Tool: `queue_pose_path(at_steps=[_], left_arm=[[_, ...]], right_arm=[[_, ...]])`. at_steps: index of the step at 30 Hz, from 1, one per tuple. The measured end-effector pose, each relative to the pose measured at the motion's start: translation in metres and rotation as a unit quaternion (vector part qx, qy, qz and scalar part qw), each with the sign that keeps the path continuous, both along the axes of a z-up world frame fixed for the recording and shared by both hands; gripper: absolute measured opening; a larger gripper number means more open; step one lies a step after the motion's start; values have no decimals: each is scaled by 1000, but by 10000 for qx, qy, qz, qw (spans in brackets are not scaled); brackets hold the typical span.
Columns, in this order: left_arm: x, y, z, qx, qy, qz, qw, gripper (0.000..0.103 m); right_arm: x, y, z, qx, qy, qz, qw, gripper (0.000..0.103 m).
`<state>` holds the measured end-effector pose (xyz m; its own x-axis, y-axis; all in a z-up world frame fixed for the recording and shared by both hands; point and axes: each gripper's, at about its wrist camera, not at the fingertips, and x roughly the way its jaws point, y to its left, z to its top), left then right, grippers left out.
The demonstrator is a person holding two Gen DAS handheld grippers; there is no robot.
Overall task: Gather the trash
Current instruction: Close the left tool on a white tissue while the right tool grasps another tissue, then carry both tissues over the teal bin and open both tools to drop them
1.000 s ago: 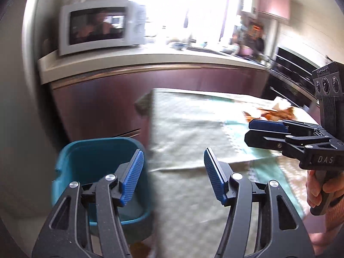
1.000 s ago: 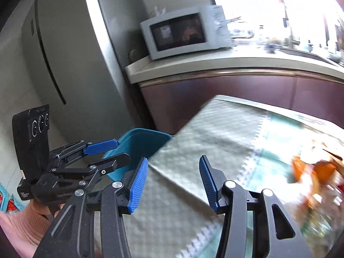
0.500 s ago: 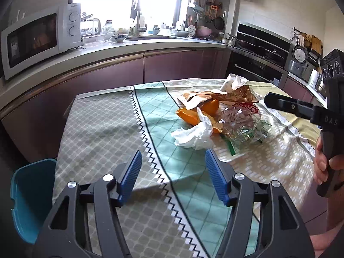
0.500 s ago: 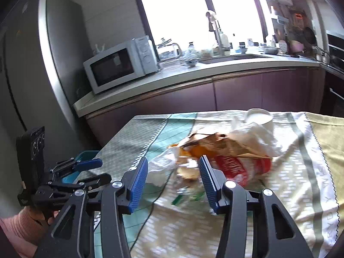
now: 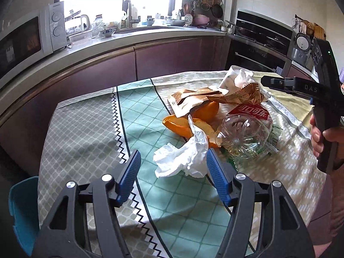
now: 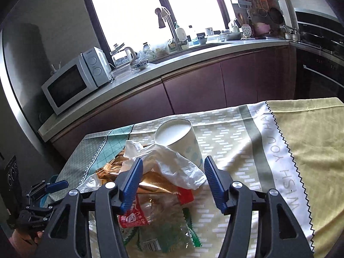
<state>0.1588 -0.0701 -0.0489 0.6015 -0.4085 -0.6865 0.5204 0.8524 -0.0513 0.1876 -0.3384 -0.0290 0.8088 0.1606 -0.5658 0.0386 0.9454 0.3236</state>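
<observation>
Trash sits heaped at the middle of the tablecloth (image 5: pixel 137 111): a crumpled tissue (image 5: pixel 182 157), orange peel (image 5: pixel 178 124), a gold wrapper (image 5: pixel 215 99), a crushed clear bottle (image 5: pixel 243 133) and a tipped paper cup (image 6: pixel 182 137).

We hold the left gripper (image 5: pixel 173 171) with its jaws apart, low in the frame, before the tissue. The right gripper (image 6: pixel 173 177) is likewise spread, above the pile.

We judge that pinching one loose piece could drag its neighbours or roll the bottle off.

The teal bin (image 5: pixel 20 212) is cut off at lower left, its mouth unseen. What lies under the pile is hidden.
</observation>
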Motion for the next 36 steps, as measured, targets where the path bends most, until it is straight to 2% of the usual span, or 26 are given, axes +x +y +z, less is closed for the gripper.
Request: queue_pose_path(at_steps=[4, 7, 9, 11, 12, 14, 16, 17, 25, 32, 36], left_arm=[[7, -2, -7, -7, 182, -19, 9998, 60], [11, -1, -12, -47, 328, -43, 9994, 53], [12, -1, -14, -69, 386, -80, 9992, 47], [12, -2, -15, -98, 440, -107, 9989, 41], [12, -2, -15, -105, 449, -112, 9989, 40], [11, -3, -15, -154, 496, -159, 9985, 31], [10, -2, -15, -191, 509, -163, 9984, 26], [9, -1, -15, -219, 522, -174, 9982, 23], [6, 8, -15, -357, 591, -124, 9975, 18], [4, 12, -15, -379, 556, -73, 9977, 15], [1, 18, -10, -461, 516, -43, 9976, 14]], right_arm=[[12, 2, -6, 42, 126, 247, 9996, 62], [15, 6, -10, 63, 224, 454, 9987, 63], [15, 9, -12, 32, 259, 533, 9982, 57], [14, 11, -14, 44, 284, 633, 9976, 41], [13, 13, -14, 48, 283, 669, 9973, 38], [11, 15, -13, 23, 279, 752, 9968, 18], [9, 18, -13, -50, 297, 806, 9963, 6], [8, 19, -13, -94, 309, 810, 9962, 5], [-1, 23, -8, -131, 243, 929, 9953, 3], [-4, 23, -4, -220, 139, 780, 9966, 1], [-10, 23, 4, -107, -21, 774, 9969, 1]])
